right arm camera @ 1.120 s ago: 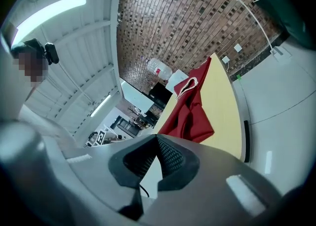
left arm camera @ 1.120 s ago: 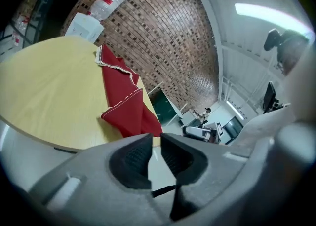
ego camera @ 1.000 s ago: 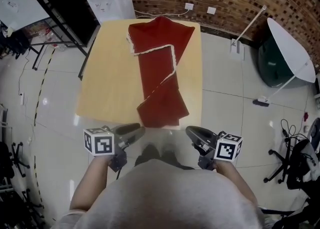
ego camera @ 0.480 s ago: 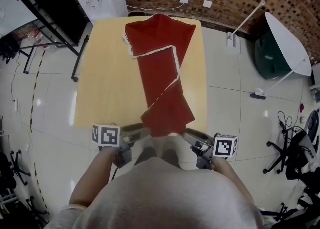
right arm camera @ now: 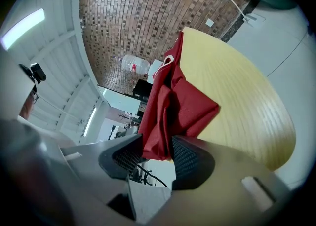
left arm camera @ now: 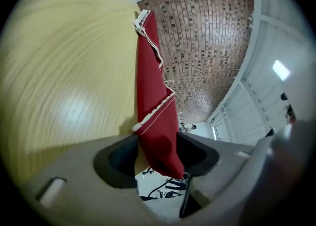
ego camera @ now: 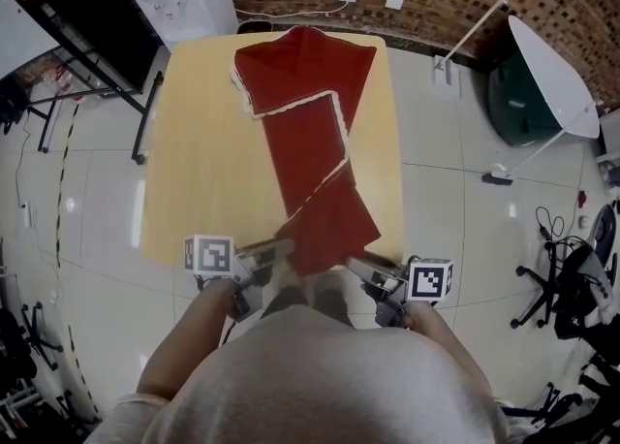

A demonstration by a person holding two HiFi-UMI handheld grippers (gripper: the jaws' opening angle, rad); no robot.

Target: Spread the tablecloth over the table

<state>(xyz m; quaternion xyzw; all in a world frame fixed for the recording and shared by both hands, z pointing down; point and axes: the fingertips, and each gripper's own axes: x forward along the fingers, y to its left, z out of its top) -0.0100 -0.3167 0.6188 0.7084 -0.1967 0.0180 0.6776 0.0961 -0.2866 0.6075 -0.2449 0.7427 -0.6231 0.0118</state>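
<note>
Left gripper (ego camera: 275,251) and right gripper (ego camera: 359,266) have reached the tablecloth (ego camera: 312,142), fingers apart but just closing around it.

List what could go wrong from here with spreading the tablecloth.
1. Both the left gripper and right gripper have just been closing with the tablecloth between their jaws, near its hanging edge; a shallow bite may slip.
2. It lies folded over itself on the table; pulling could drag it off instead of unfolding it.
</note>
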